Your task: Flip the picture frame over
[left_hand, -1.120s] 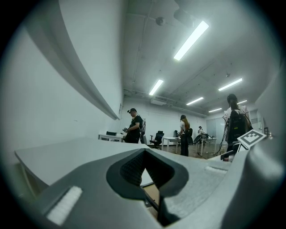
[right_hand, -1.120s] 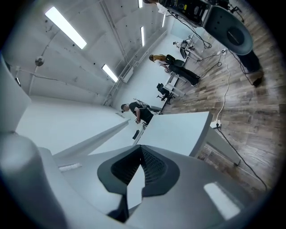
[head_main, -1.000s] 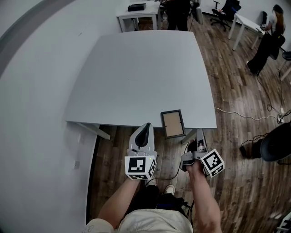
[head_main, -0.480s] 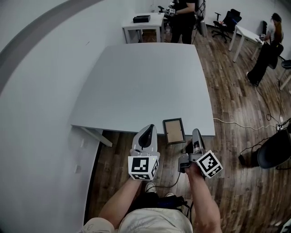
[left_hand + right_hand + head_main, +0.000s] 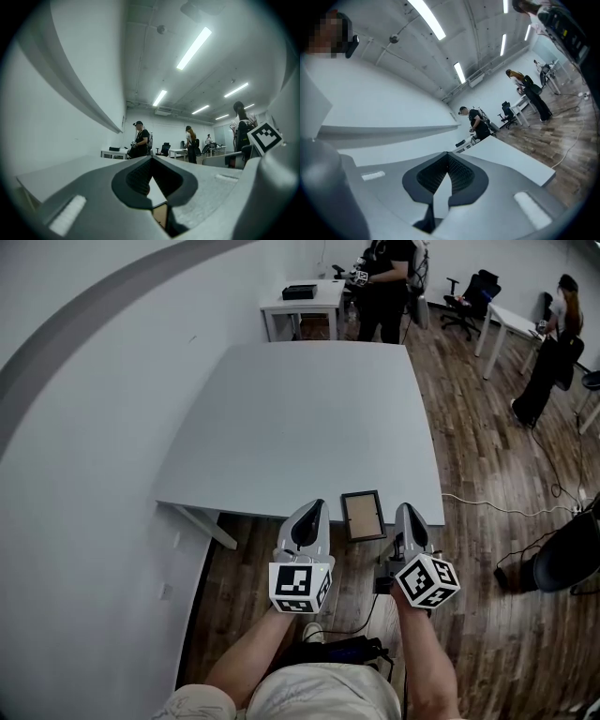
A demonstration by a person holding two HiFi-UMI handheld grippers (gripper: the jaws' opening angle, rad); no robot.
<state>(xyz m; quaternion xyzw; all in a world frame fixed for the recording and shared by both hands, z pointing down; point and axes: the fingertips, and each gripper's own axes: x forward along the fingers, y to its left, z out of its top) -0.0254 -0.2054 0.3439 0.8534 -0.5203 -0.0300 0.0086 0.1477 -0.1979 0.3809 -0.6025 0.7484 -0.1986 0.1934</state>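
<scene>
Both claws are closed and empty. The left gripper (image 5: 315, 508) has its jaws pressed together at the tips with nothing between them, and the right gripper (image 5: 407, 512) is likewise pinched together on nothing. A person holds them out level, side by side. They flank the picture frame (image 5: 362, 516), which lies flat just ahead and between them on the near edge of the grey table (image 5: 281, 427). Its nearer end juts past that edge over the wooden floor (image 5: 487, 474), and a tan panel in a dark border faces up. Neither claw grips it. Beyond the table's far end, a standing person (image 5: 384, 277) is beside a small white desk (image 5: 305, 301).
</scene>
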